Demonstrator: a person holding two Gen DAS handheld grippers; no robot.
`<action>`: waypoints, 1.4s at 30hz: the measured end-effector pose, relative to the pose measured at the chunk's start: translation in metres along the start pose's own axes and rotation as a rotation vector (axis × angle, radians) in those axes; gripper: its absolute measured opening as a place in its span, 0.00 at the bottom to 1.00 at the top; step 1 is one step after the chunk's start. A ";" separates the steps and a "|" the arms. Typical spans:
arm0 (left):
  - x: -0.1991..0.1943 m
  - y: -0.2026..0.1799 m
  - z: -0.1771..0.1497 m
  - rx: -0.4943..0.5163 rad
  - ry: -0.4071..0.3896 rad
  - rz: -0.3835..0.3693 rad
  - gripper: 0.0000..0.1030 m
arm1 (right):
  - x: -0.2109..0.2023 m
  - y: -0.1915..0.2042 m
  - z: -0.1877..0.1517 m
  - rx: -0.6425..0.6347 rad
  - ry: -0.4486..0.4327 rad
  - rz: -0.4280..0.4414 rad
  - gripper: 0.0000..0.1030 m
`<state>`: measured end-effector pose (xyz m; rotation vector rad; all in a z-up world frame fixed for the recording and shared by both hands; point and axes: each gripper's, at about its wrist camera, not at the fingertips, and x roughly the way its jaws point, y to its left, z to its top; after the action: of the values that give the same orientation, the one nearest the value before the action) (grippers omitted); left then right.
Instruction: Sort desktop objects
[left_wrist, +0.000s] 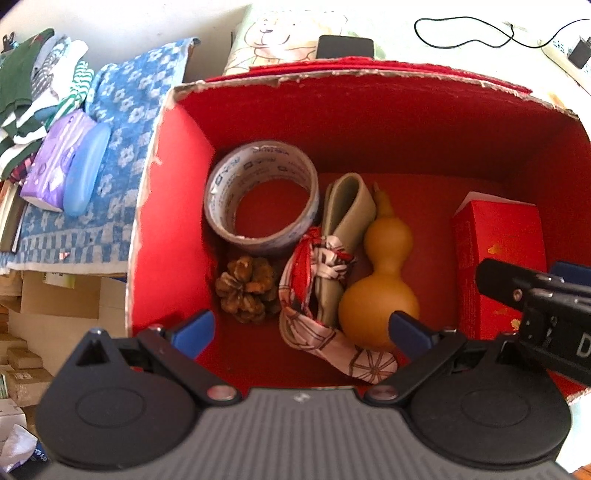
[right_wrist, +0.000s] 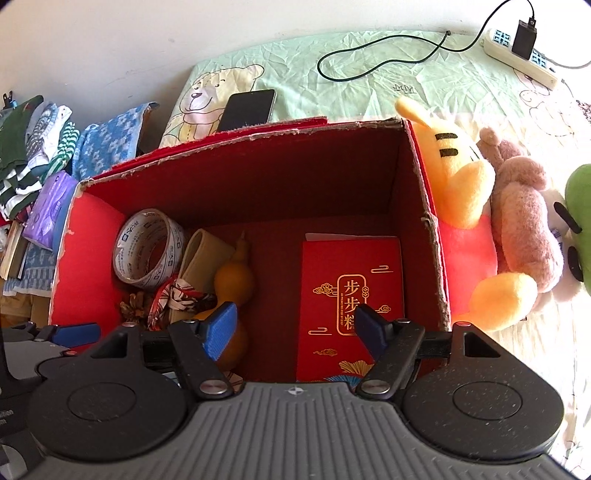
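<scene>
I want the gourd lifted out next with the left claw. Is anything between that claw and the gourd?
Nothing visible blocks it. The left claw hangs open above the box, and the gourd lies uncovered on the floor. The patterned scarf lies close along its left side, and the right claw is nearby.

- A phone (right_wrist: 246, 109) lies on the bear-print sheet (right_wrist: 369, 77), beyond the far wall.
- A black cable (right_wrist: 384, 59) runs to a power strip (right_wrist: 519, 55), far right.
- Plush toys (right_wrist: 491, 221) sit on the right.
- Folded clothes (right_wrist: 29, 147) and a blue towel (left_wrist: 122, 122) lie to the left.
</scene>
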<state>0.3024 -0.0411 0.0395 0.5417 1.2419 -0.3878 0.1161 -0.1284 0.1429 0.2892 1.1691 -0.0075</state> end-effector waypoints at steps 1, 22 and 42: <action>0.001 0.000 0.001 0.004 0.005 -0.001 0.98 | 0.001 0.001 0.001 0.000 0.002 -0.004 0.73; 0.008 -0.004 0.007 -0.048 0.002 0.000 0.98 | 0.011 0.010 0.009 -0.012 0.013 -0.026 0.69; 0.006 -0.003 -0.024 -0.063 -0.026 -0.023 0.98 | 0.000 0.003 -0.006 -0.084 -0.016 -0.065 0.62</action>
<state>0.2837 -0.0295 0.0275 0.4671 1.2325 -0.3727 0.1112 -0.1243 0.1412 0.1772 1.1590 -0.0177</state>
